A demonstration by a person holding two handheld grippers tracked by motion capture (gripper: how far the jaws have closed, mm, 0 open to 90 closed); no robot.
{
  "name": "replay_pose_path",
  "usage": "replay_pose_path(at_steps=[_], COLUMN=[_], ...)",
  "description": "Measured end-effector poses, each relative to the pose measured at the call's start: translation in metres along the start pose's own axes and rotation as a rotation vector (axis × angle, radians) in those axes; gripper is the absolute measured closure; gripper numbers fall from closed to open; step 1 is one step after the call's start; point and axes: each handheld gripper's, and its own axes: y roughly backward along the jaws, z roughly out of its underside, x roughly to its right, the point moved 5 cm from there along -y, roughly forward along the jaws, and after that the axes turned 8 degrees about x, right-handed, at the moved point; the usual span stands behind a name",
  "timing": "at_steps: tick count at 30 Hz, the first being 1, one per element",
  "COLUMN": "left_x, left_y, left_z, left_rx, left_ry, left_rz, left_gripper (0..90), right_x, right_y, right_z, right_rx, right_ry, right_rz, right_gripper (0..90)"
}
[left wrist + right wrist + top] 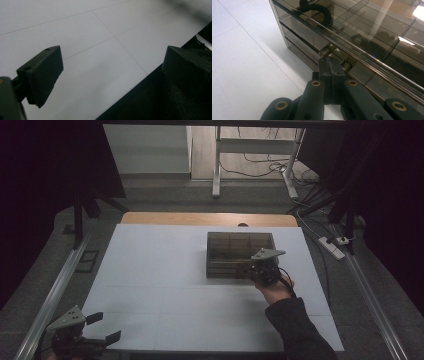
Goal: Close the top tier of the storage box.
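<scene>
Down at the bottom left of the high view sits the left gripper (pixel 102 327), right at the near corner of the bench (pixel 165 270). Its two black jaws stand wide apart and nothing is between them. From the left gripper view, one jaw hangs over the white top of the bench and the other hangs past the edge, over the dark part beside it. Thin lines cross the white top there.

Farther in, a hand (pixel 276 289) in a dark sleeve (pixel 300 330) holds the right gripper (pixel 260 270). It is up against the near side of a box (pixel 240 251) made of smoky see-through plastic. That box rests on the bench, right of the middle and toward the far side. It has many small compartments inside.

Up close in the right gripper view, the right gripper (pixel 331 65) has its jaws pressed tight together. Their tips are at the front of the box (pixel 367 30), right by a little shiny knob (pixel 325 51) under the top rim. Another little knob (pixel 345 66) sits just on the other side of the tips. I cannot tell if the jaws pinch a small part of the box or just touch it. A black ring (pixel 317 12) like a hair tie lies in one compartment near the corner of the box.

The two grippers are well apart from each other.
</scene>
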Motion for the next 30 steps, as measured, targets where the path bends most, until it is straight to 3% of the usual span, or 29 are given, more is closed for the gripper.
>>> replay_pose_path(at_steps=[9, 30], left_x=[0.000, 0.000], left_y=[0.000, 0.000], left_z=[0.000, 0.000], left_rx=[0.001, 0.003], left_ry=[-0.002, -0.004], left_rz=[0.001, 0.001], left_gripper=[4.4, 4.4], right_x=[-0.007, -0.020], right_y=[-0.004, -0.005], right_z=[0.002, 0.001], right_rx=[-0.018, -0.024], right_ry=[0.023, 0.008], right_rz=[-0.004, -0.020], right_gripper=[88.3, 60.0])
